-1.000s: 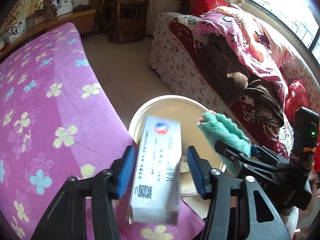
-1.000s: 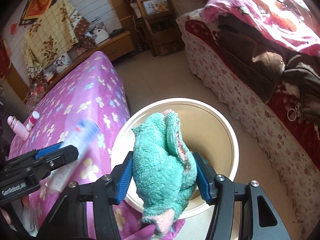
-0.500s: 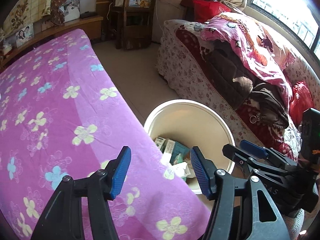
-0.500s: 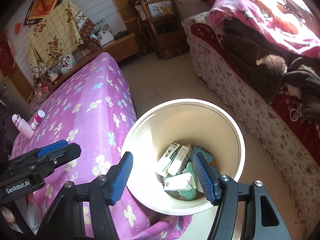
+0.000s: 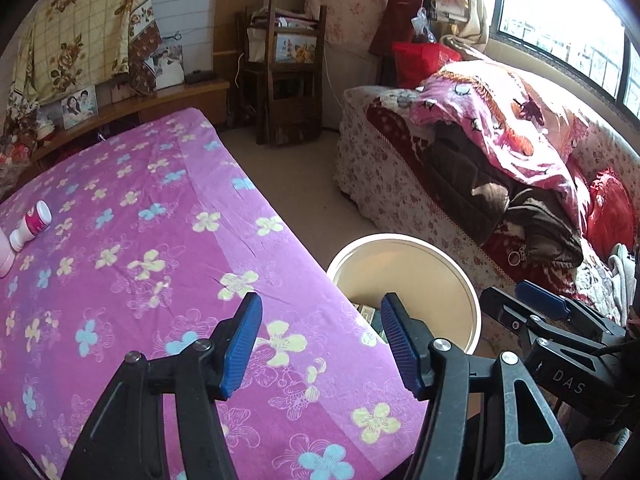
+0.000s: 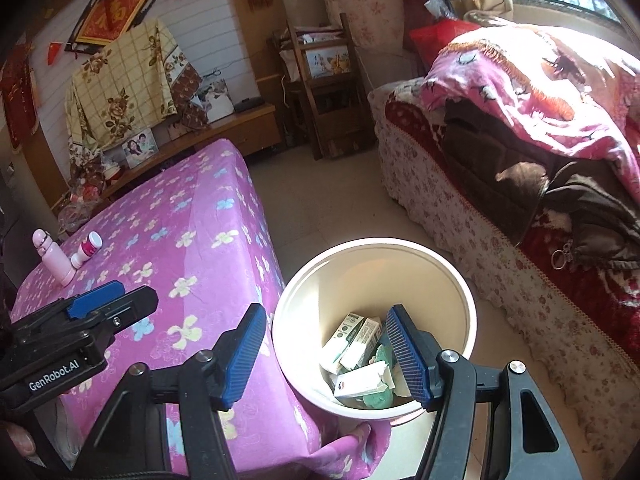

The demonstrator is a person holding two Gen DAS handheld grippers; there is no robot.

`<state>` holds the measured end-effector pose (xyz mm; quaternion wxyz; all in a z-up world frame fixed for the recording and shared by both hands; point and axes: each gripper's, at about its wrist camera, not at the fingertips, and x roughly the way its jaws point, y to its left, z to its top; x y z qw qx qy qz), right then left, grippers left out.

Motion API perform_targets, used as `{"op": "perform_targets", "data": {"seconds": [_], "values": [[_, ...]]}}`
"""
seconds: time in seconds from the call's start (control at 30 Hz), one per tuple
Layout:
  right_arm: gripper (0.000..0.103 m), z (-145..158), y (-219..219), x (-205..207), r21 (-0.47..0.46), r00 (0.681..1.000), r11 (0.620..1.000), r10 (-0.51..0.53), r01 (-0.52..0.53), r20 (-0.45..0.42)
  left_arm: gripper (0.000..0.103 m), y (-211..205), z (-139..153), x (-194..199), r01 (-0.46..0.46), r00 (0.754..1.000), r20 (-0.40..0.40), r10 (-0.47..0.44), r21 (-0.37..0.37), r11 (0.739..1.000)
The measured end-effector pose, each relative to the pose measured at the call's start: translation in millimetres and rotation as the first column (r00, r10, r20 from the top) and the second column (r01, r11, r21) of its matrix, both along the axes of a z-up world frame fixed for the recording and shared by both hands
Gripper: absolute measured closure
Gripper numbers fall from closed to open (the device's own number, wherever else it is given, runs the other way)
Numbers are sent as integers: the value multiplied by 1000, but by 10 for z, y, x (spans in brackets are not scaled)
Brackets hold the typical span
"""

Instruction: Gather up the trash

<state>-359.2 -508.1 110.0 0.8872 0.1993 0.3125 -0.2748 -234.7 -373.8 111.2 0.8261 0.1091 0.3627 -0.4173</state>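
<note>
Nearest, both claws released and empty: left claw [image 5: 320, 344] over the near corner of the flowered surface [image 5: 132, 264], right claw [image 6: 326, 350] directly above the cream bin [image 6: 460, 292], jaws spread with nothing between the pads. Spread that way presumably because the loads are already dropped. Just below and beyond the right claw, inside the bin: white cartons [image 6: 352, 340] and a scrap of green cloth [image 6: 376, 398], resting on the bottom. Bin tucked against the surface's edge, handy for short carries off it.

Compared with a second back: white box gone from the left claw, green cloth gone from the right, both now in the bin; both claws higher and drawn back.

Farther left of the claws, a pink bottle [image 6: 54, 258] and a small white-and-pink bottle [image 6: 86, 249] on the surface, possibly trash, hard to tell. Beyond, sofa [image 6: 500, 200] with blankets.
</note>
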Motion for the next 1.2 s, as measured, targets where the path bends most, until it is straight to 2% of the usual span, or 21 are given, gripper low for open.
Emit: {"op": "perform_targets", "data": {"seconds": [0.17,0.2,0.27,0.5,0.57,0.9,1.2], "values": [[36,182,203,-113,-41,1000,999,-19,20,16,39,164,173,-166,1,998,65,1,-39,999],[36,209,235,-133,-51,999,998,-28,29,18,33,196,208,-202,-1,997,80,5,-47,999],[36,269,289,-186,-68,999,997,-37,39,31,28,281,289,-275,-2,993,116,10,-74,997],[34,497,444,-375,-114,995,991,-63,72,82,28,471,496,-474,19,981,194,6,-124,992],[31,560,484,-415,-133,993,988,-69,81,94,28,520,535,-514,18,979,204,11,-135,991],[30,799,681,-518,-215,989,972,-74,100,125,28,667,627,-596,12,972,233,28,-169,986],[28,895,775,-546,-237,989,967,-59,91,138,28,722,638,-600,-5,974,223,48,-186,983]]}}
